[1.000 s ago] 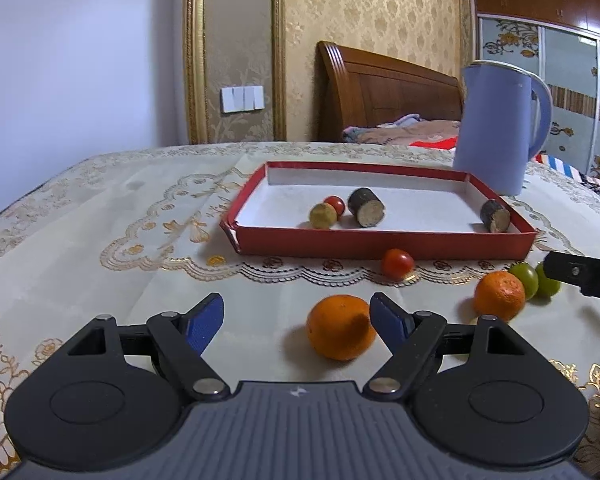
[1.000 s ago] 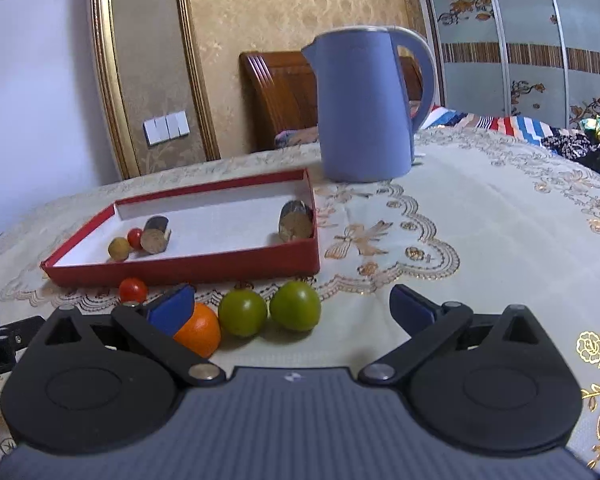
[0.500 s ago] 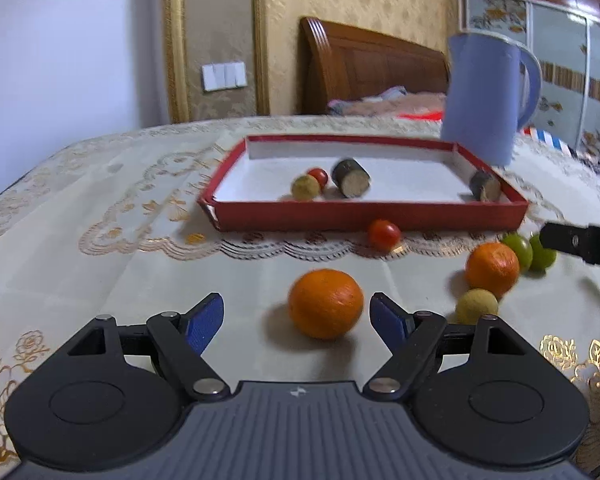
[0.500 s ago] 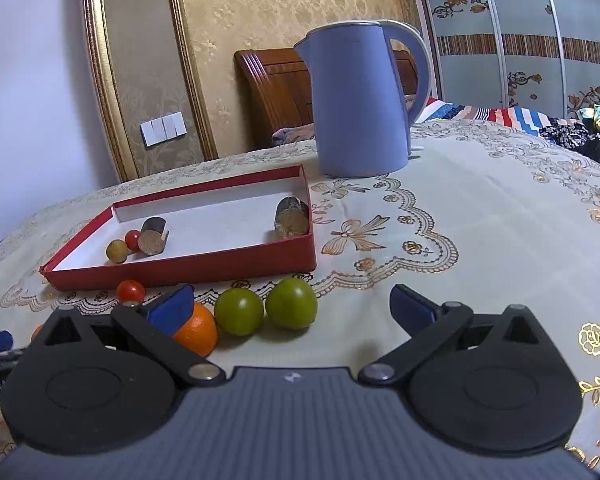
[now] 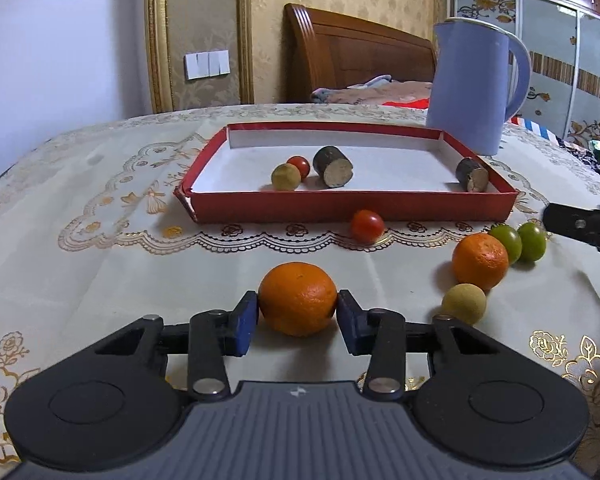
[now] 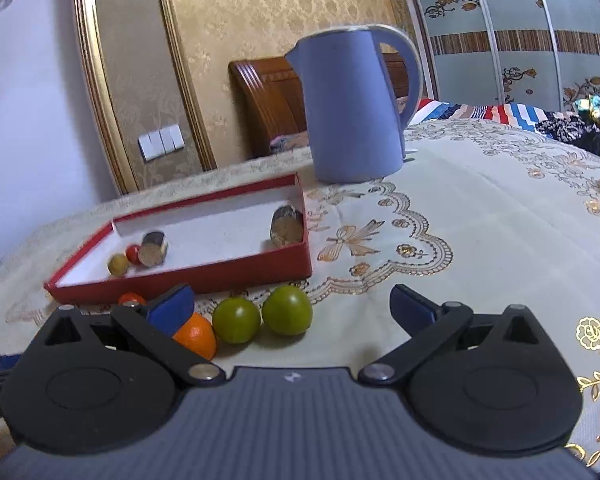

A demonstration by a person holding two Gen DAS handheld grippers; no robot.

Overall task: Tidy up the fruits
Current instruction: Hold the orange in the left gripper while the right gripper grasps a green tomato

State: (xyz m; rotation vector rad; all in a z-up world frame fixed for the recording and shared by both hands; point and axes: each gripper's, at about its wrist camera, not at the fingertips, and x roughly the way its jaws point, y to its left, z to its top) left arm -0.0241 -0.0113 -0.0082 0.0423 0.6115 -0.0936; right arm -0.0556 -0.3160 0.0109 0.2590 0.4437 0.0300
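Note:
My left gripper is closing, and both blue pads touch the sides of a large orange resting on the tablecloth. Ahead stands a red tray holding a yellowish fruit, a cherry tomato and two dark cut pieces. A loose tomato lies in front of the tray. To the right sit a second orange, a small tan fruit and two green fruits. My right gripper is open, just behind the green fruits, touching nothing.
A blue kettle stands behind the tray's right corner, also large in the right wrist view as the kettle. A wooden headboard and bedding lie beyond the table. The embroidered cloth stretches bare to the left of the tray.
The left gripper's jaws have come in from wide apart onto the large orange, and the gripper has edged forward around it. The right gripper has stayed about where it was, still open.

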